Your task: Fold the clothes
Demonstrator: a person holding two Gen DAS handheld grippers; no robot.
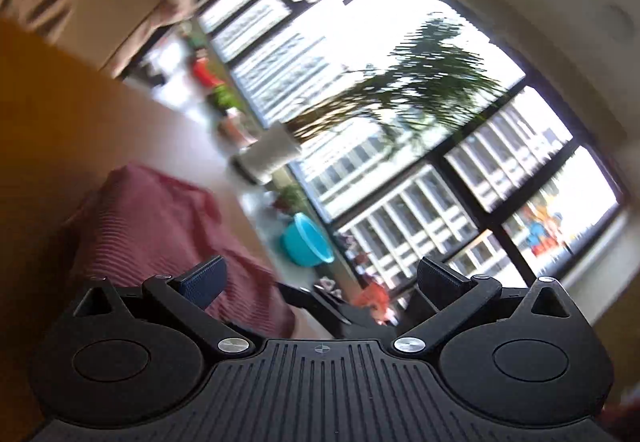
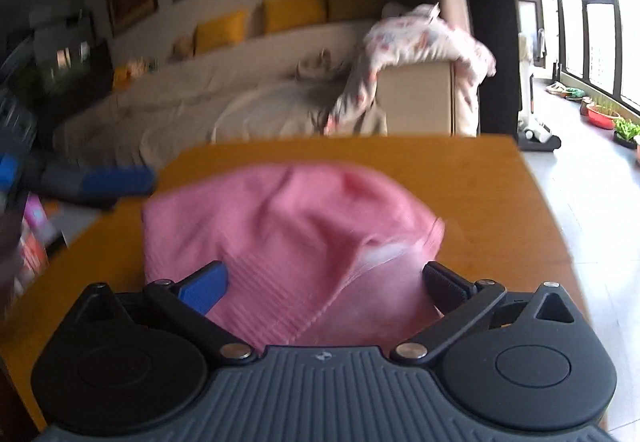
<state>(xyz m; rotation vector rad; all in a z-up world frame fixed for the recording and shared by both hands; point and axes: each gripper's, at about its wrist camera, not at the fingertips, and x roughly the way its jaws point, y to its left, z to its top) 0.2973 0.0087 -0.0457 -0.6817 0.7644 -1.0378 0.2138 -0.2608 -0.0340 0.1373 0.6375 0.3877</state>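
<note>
Pink garment [image 2: 288, 238] lies bunched on the wood surface [image 2: 500, 202], dead ahead of the right gripper [image 2: 324, 282], jaws apart over its near edge; left gripper [image 1: 320, 282], jaws apart, tilts toward the window [image 1: 400, 122], garment at its left; right is nearer

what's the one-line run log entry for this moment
task: fold clothes | pink garment bunched on wooden table | left gripper open, empty | right gripper open, over garment
</note>
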